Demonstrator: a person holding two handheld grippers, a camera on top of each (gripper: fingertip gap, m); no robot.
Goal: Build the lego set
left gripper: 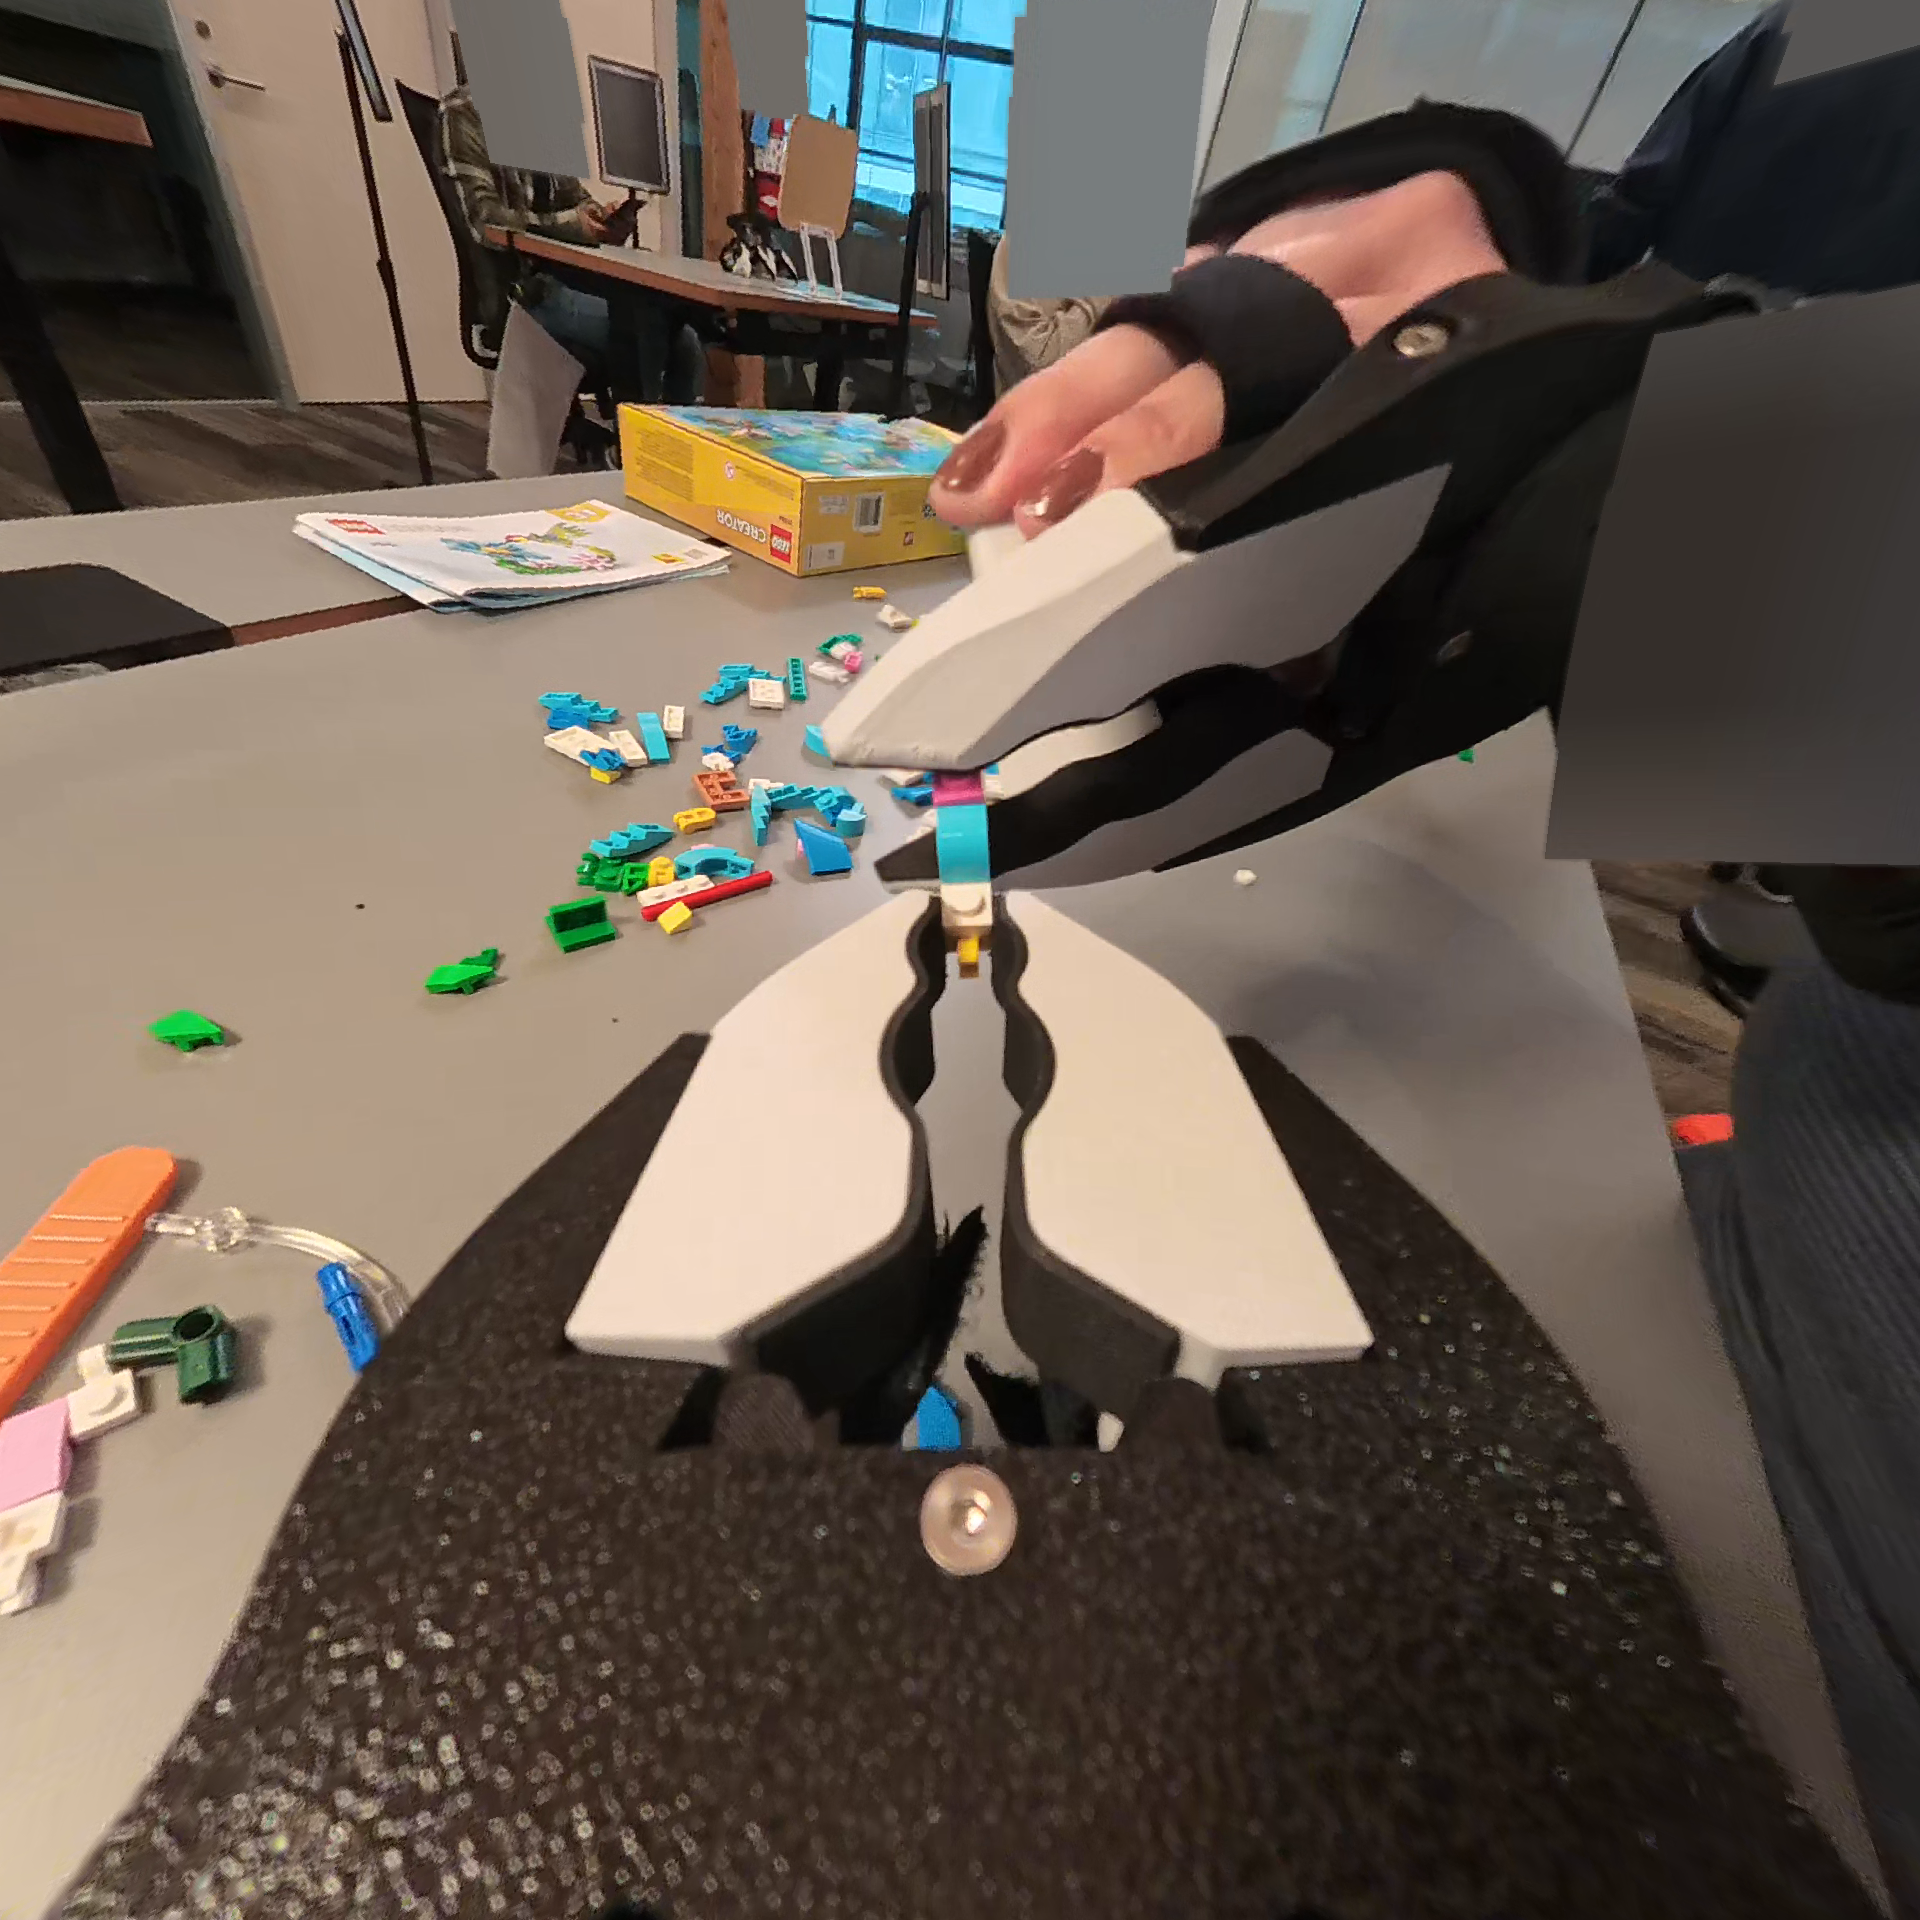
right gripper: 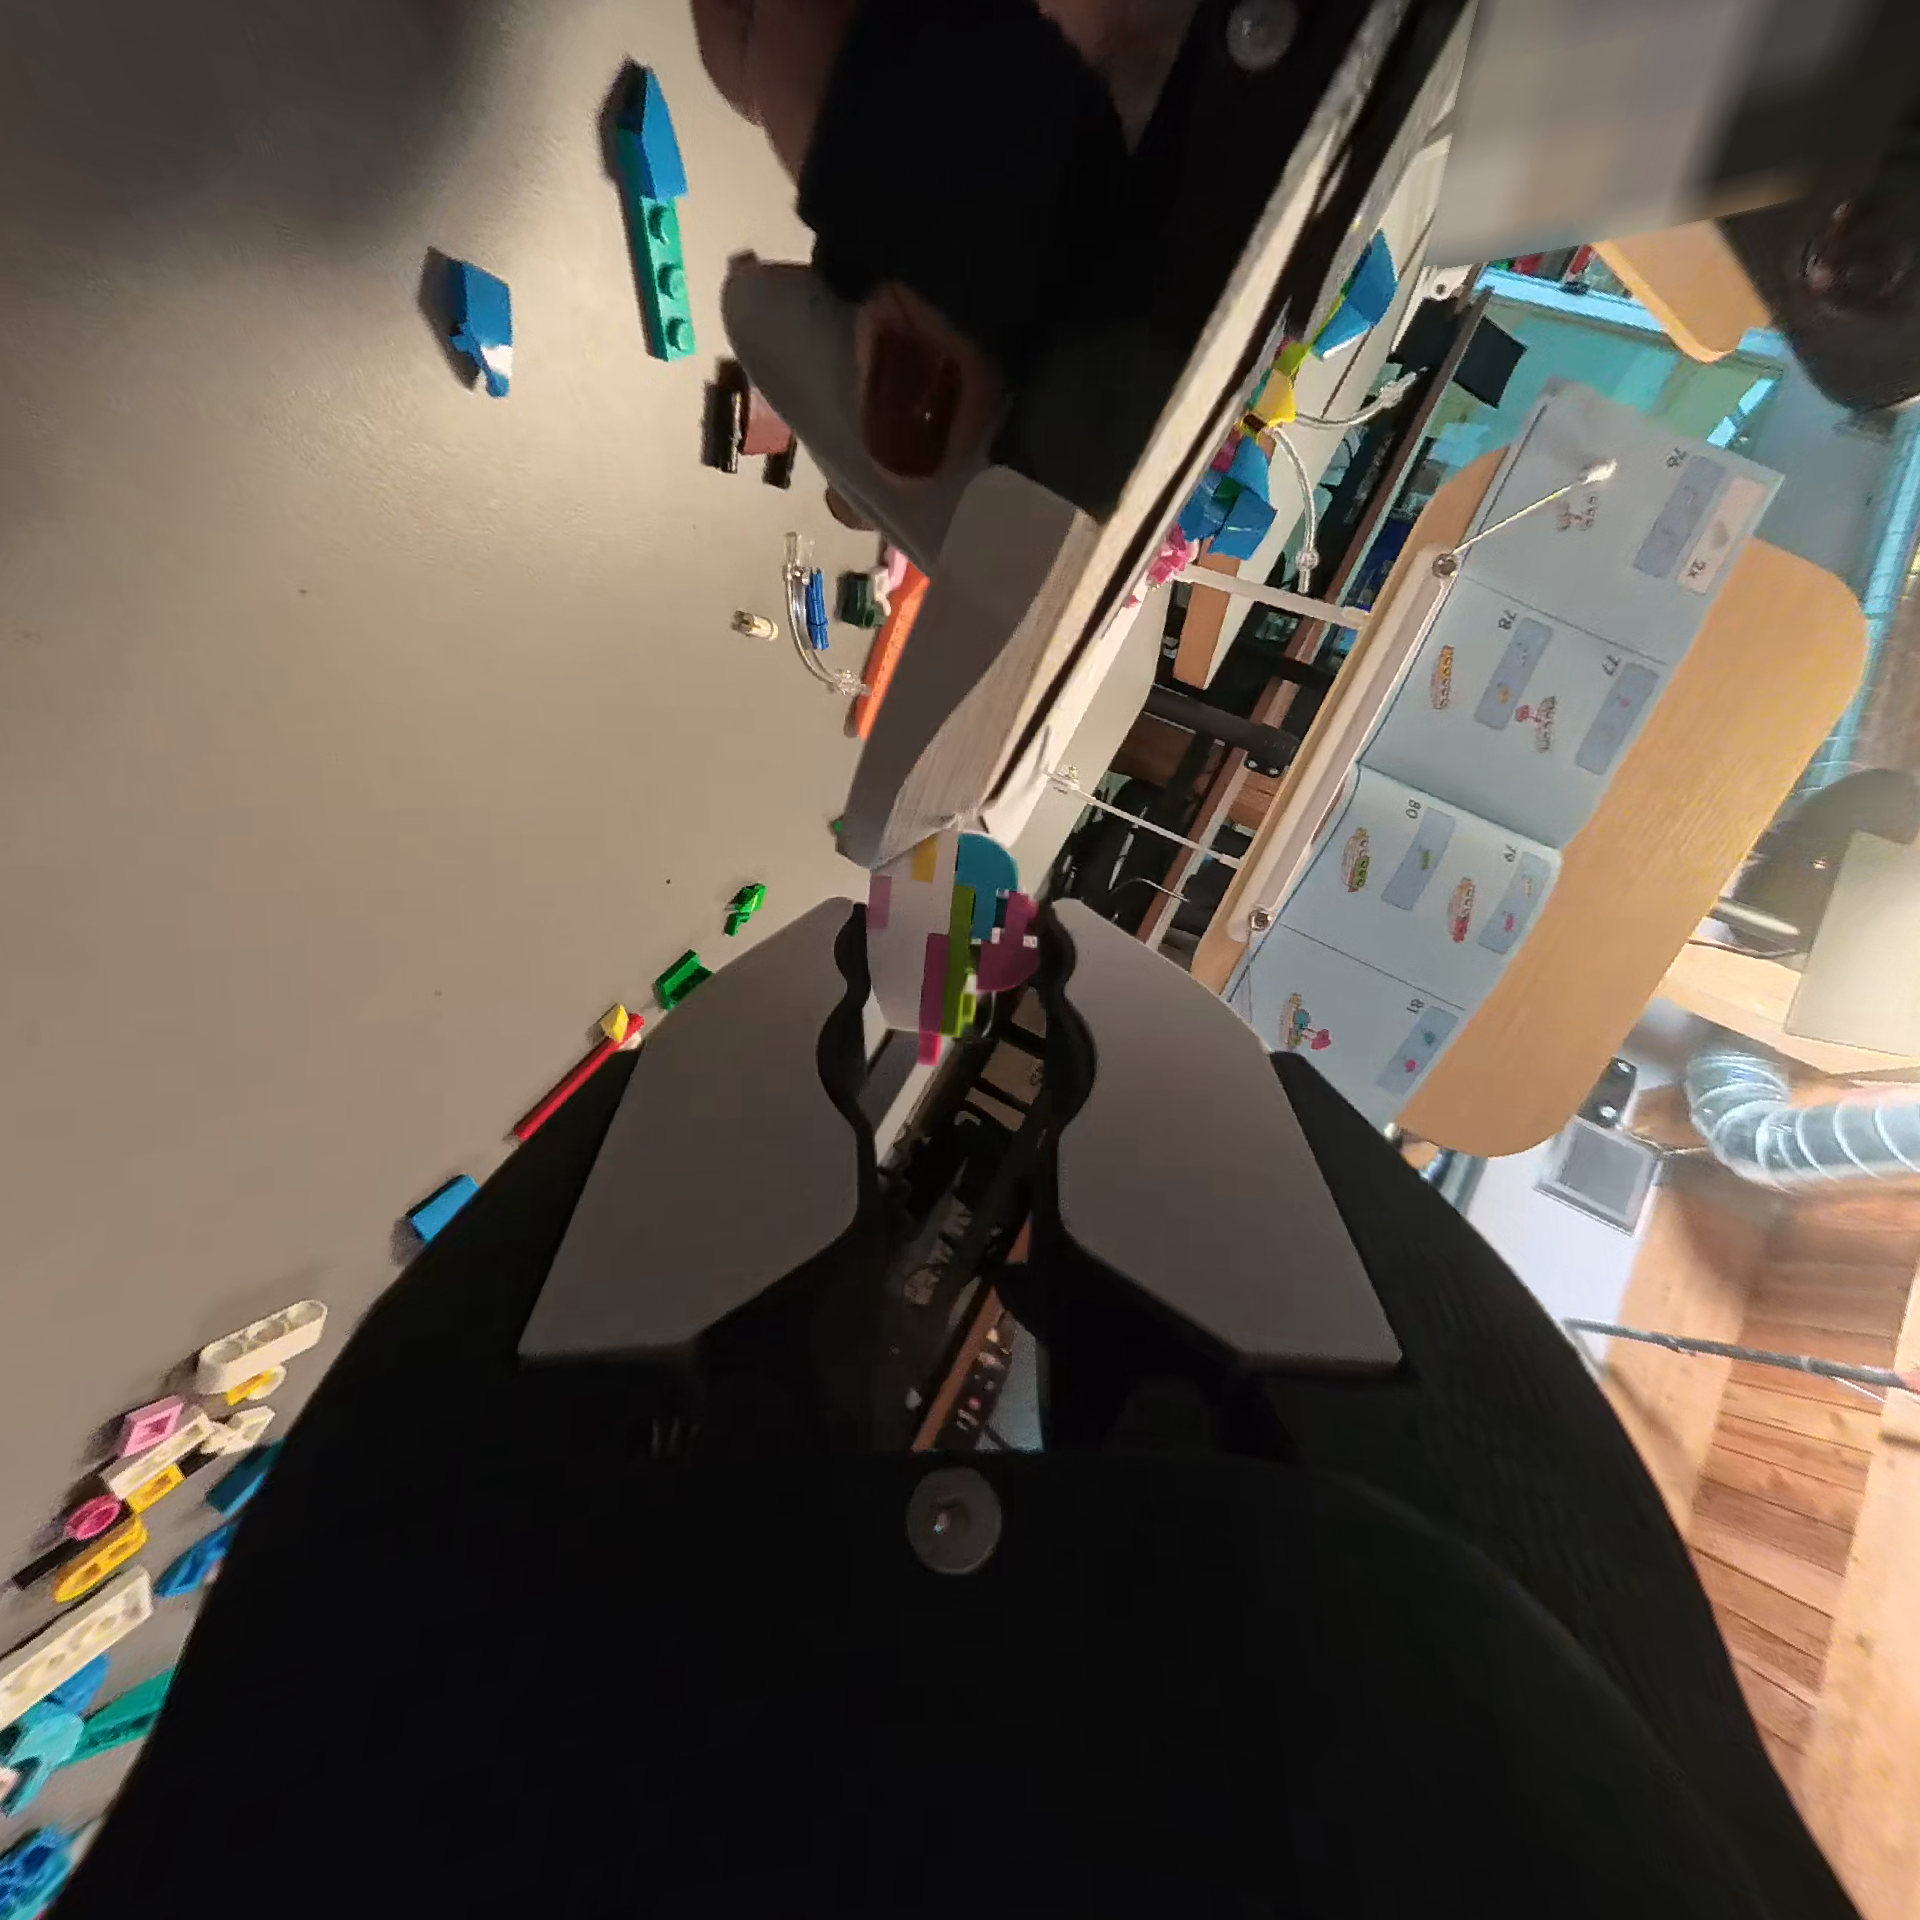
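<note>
**Q:** Between the tips of the left gripper [left gripper: 966,920], what is held, and how?

**A:** A small lego assembly [left gripper: 963,862], clamped at its lower end and raised above the grey table [left gripper: 312,831]. The fingers are clenched on its white plate; a yellow piece shows just below that plate, in the gap between the fingers.

**Q:** Where does the right gripper [left gripper: 914,821] stand?

**A:** It enters from the right, rolled on its side, so one white finger lies above and one dark finger below. Both close on the same assembly higher up, the white finger pressing on the magenta top. In the right wrist view its fingers [right gripper: 810,997] grasp the assembly [right gripper: 951,940] at the table's edge.

**Q:** How does the assembly look?

**A:** From the left wrist view it is a thin upright stack: white, turquoise, then magenta. From the right wrist view its broad face shows a white plate with pink, lime, yellow, turquoise and magenta pieces.

**Q:** And the hand's pose?

**A:** The right hand [left gripper: 1195,405], in a black fingerless glove, rests two fingertips on the upper white finger.

**Q:** What lies beyond?

**A:** Loose bricks [left gripper: 707,790] are scattered on the table, well apart from the grippers. Farther off lie an instruction booklet [left gripper: 509,556] and a yellow box [left gripper: 790,483]. An orange brick separator [left gripper: 73,1257] lies at near left.
</note>
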